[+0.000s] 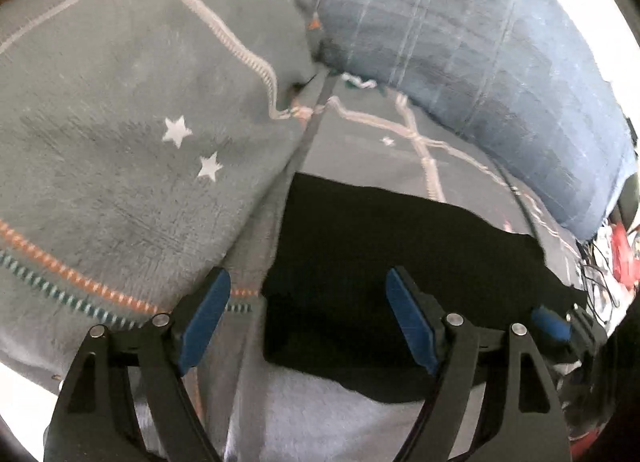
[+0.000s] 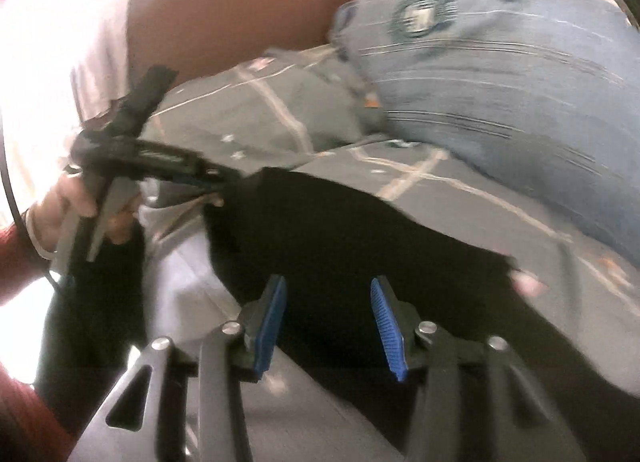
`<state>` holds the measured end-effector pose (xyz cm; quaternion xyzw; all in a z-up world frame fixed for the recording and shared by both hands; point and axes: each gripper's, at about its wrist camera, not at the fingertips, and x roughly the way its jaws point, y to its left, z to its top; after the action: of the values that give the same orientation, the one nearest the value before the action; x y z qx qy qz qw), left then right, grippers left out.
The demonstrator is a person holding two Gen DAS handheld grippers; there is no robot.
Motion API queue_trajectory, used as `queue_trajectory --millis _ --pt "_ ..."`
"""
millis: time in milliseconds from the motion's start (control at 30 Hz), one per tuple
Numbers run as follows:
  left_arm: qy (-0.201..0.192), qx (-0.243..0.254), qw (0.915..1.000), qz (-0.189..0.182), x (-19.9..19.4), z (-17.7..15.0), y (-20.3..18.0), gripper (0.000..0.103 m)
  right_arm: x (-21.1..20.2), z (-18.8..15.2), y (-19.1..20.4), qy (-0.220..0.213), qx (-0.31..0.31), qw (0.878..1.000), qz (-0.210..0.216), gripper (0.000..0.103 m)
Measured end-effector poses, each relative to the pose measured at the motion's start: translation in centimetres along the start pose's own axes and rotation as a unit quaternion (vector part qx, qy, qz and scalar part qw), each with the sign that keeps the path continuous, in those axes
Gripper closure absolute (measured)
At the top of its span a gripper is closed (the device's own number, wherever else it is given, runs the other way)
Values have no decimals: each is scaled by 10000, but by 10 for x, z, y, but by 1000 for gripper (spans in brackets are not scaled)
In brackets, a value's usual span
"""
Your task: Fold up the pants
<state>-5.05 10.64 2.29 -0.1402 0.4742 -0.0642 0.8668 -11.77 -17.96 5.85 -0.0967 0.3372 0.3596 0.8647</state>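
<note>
The black pants (image 1: 372, 262) lie folded into a flat dark block on the grey patterned blanket (image 1: 120, 142). My left gripper (image 1: 308, 302) is open, hovering over the pants' near left edge, with nothing between its blue pads (image 1: 204, 322). In the right wrist view the pants (image 2: 360, 246) spread from centre to lower right. My right gripper (image 2: 328, 310) is open just above them, empty. The left gripper (image 2: 208, 182) also shows there, held by a hand at the pants' far left corner. The right gripper's tip (image 1: 552, 322) shows at the pants' right edge.
A large blue striped pillow (image 1: 480, 62) lies at the far right of the bed, also in the right wrist view (image 2: 500, 82). A brown headboard (image 2: 224, 14) stands behind. Cables and red clutter (image 1: 616, 258) sit at the bed's right edge. A pale sheet (image 1: 320, 414) lies near me.
</note>
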Motion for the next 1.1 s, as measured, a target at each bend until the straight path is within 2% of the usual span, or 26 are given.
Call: queue_trajectory --millis 100,167,233,267,300,500,600,700,767,833,867,900,933,1033,1100 --pt "-9 -44 10000 -89 10 1 -3 23 23 6 16 118 -199 9996 173 58" --pt "-25 -23 9998 -174 12 2 -5 23 44 5 22 320 -418 9986 30 60" --pt "-27 44 9998 -185 12 7 -8 23 53 4 24 450 -482 9978 -32 81" --pt "-39 78 9998 -198 11 9 -9 23 51 6 22 395 -432 9983 -4 98" --pt "-67 128 9997 -217 7 10 -11 23 49 9 21 383 -348 9987 26 99" --pt "-313 225 9987 -321 -20 4 -12 23 2 22 25 -63 43 9994 343 99" --pt "-239 366 9990 -86 -16 -3 -12 23 7 11 38 134 98 9986 504 99" --pt "-18 286 9995 124 -6 -8 -8 23 35 -6 46 439 128 9985 296 98" --pt "-56 198 9997 133 -12 -10 -6 23 43 -13 41 495 324 9978 304 94" --pt "-286 216 9990 271 -26 -9 -7 23 32 -12 32 464 681 9957 428 89" --pt "-379 226 9985 336 -32 -8 -9 23 24 -12 28 450 782 9949 447 80" --pt "-461 243 9979 372 -39 -6 -12 23 10 -12 21 324 877 9950 355 71" --pt "-490 280 9978 361 -43 -4 -15 23 -3 -13 15 203 929 9952 225 68" --pt "-609 523 9966 205 -52 -1 -35 23 -49 -26 -16 -57 1240 9918 -303 68" --pt "-605 720 9955 74 -52 -1 -52 23 -83 -42 -42 -160 1512 9844 -882 68"
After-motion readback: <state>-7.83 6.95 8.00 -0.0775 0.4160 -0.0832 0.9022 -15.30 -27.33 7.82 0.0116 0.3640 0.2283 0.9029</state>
